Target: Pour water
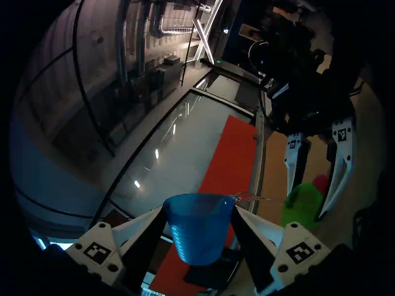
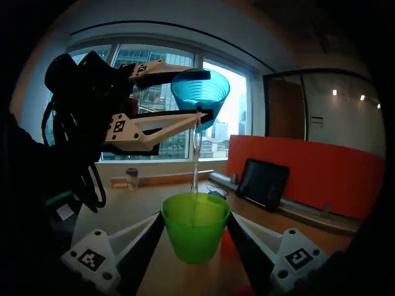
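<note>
Wooden desk (image 2: 123,209) — 1 small jar (image 2: 132,178), 1 dark tablet (image 2: 261,185) propped up

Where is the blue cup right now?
In the right gripper view the blue cup is tipped, upper centre, in the left tool, pouring water into the green cup below.

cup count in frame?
2: blue cup in left tongs, tipped, pouring from above; green cup in right tongs, below it. A small container on the far ledge is too small to tell.

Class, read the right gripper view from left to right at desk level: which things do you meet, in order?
small jar → green cup → dark tablet. The blue cup, pouring from above, sits over the green cup, so it is left out.
</note>
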A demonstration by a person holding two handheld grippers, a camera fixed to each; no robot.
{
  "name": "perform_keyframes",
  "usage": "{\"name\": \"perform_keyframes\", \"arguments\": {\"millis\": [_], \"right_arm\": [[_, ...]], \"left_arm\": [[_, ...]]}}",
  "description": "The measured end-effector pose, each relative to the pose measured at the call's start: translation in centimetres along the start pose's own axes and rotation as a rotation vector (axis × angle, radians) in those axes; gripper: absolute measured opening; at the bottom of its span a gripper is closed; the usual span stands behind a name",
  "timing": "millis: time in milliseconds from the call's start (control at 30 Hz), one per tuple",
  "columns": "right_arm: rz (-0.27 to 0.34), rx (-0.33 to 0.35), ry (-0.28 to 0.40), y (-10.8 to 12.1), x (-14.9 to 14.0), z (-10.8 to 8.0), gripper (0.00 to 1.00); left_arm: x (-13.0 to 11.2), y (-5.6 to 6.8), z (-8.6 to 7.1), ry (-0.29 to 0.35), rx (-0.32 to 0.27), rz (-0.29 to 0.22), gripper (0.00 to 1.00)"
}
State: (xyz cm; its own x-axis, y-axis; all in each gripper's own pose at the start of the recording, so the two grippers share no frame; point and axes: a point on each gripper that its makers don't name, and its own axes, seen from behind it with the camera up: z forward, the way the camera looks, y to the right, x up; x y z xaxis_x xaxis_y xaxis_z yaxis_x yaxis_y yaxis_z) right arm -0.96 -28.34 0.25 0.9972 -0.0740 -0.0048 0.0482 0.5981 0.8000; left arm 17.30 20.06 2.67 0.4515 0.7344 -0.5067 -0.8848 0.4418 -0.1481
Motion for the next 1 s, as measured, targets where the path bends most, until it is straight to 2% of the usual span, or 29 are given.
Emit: {"name": "perform_keyframes", "arguments": {"millis": [500, 700, 1000], "right_arm": [[0.000, -0.003, 0.007, 0.25, 0.15, -0.32, 0.90], [0.000, -0.003, 0.012, 0.28, 0.35, -0.43, 0.90], [0.001, -0.003, 0.015, 0.25, 0.26, -0.40, 0.90]], "left_arm": [[0.37, 0.05, -0.01, 0.001, -0.003, 0.059, 0.87], [0.44, -0.15, -0.01, 0.002, 0.000, 0.072, 0.87], [0.71, -0.69, 0.03, 0.001, 0.000, 0.119, 0.87]]}}
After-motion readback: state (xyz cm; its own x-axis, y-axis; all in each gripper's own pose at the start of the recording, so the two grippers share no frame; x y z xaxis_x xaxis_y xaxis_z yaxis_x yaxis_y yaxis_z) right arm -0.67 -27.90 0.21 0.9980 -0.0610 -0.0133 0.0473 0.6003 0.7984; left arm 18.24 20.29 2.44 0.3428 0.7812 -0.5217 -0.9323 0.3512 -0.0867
